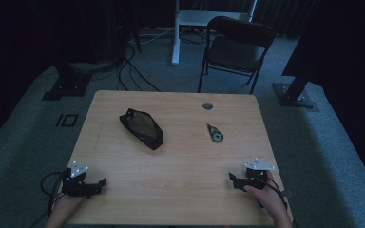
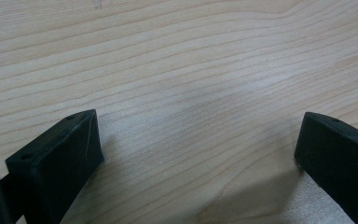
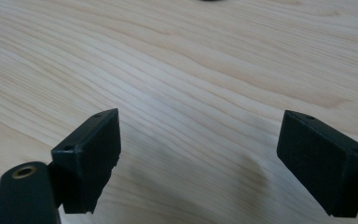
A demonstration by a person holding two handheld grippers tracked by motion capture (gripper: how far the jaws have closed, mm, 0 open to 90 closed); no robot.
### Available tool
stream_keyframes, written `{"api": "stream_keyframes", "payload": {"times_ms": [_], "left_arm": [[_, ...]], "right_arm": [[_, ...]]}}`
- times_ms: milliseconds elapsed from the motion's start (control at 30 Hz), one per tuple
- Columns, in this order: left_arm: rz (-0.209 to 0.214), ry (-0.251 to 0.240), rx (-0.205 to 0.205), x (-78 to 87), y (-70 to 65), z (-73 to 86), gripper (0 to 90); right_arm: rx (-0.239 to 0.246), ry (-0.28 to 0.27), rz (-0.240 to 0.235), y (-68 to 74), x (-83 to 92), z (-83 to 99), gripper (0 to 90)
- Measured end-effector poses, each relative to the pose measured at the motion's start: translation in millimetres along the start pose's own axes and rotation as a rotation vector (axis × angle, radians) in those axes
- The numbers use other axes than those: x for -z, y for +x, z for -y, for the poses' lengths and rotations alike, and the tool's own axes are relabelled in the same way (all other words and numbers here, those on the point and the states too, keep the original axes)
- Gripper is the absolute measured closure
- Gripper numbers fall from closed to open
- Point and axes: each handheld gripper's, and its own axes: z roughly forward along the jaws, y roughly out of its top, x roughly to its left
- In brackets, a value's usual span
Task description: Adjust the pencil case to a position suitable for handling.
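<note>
near the front left corner of the table (image 1: 180,190), the left gripper (image 1: 97,183) rests low over bare wood, its jaws spread wide with nothing between them. near the front right corner the right gripper (image 1: 234,179) sits the same way, jaws parted and empty, held in a hand (image 1: 266,197). the black pouch (image 1: 141,128) lies untouched left of the table's middle, toward the far edge, well apart from both tools. the small green-and-black tape dispenser (image 1: 214,132) lies right of the middle, apart from the pouch, nearer the right gripper. judging by this, no handling has begun; reaching, grasping and whatever follows with pouch and dispenser all remain.
</note>
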Motion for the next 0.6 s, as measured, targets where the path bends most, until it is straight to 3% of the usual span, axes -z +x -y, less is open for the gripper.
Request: {"api": "stream_keyframes", "payload": {"times_ms": [600], "left_arm": [[0.0,0.0,0.0,0.0,0.0,0.0,0.7]], "right_arm": [[0.07,-0.029,-0.048,29.0,-17.6,-26.6,13.2]]}}
